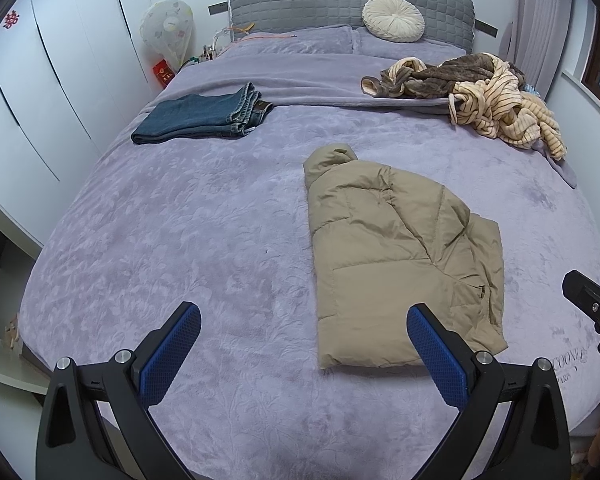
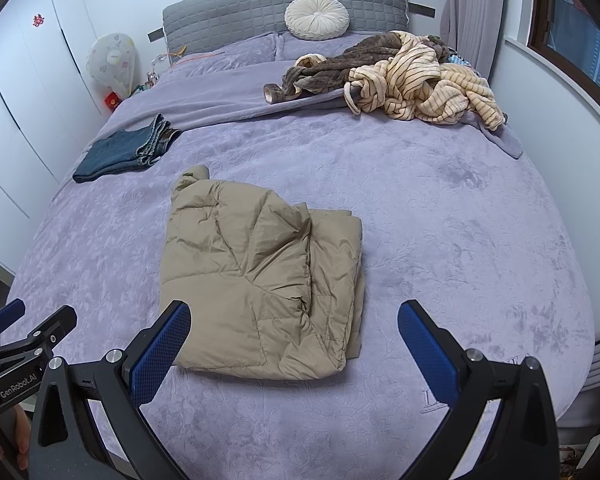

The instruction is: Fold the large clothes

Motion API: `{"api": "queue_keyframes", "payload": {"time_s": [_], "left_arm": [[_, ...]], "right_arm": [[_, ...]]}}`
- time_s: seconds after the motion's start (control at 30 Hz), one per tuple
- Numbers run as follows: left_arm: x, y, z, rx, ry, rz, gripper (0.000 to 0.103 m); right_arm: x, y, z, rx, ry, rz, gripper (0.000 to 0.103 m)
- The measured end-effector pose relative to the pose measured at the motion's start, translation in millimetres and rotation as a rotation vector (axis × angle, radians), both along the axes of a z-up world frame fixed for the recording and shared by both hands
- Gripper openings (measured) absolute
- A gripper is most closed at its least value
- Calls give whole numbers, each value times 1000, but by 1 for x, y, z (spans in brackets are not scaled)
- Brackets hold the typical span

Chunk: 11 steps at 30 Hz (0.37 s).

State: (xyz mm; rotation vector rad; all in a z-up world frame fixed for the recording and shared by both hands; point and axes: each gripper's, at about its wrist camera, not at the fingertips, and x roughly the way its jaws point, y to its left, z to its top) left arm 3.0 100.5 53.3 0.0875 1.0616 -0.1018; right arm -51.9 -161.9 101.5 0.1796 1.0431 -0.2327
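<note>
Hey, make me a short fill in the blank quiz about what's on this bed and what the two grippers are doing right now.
1. The tan puffer jacket lies ____ on the purple blanket.
2. The jeans are folded, while the striped and brown clothes sit in a ____.
3. The left gripper and right gripper are both ____ and hold nothing.

Missing words: folded; heap; open

A home bedroom: bed (image 1: 220, 240), headboard (image 1: 340, 4), wardrobe (image 1: 60, 80)
</note>
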Motion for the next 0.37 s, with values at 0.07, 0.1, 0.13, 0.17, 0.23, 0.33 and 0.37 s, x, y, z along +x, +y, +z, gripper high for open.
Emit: {"api": "queue_keyframes", "payload": {"time_s": [0.07,0.1,0.13,0.17,0.23,0.33,0.37], "left_arm": [[0,1,-1,-2,1,-2,103],[0,4,-1,-5,0,-3,103],[0,2,0,-7,-2,-3,103],[0,1,0,-9,-3,-5,103],[-2,0,1,-11,-6,-13,103],[-3,0,2,-11,-7,-18,103],[-4,1,2,-12,-6,-18,103]], "right_arm": [[0,0,0,0,0,-1,103],[0,0,-1,1,0,0,103],[0,0,-2,0,2,1,103],[-1,1,-2,0,3,2,103],[-2,2,-4,0,6,2,103],[-2,2,-4,0,7,2,103],[-3,2,-5,0,7,1,103]]}}
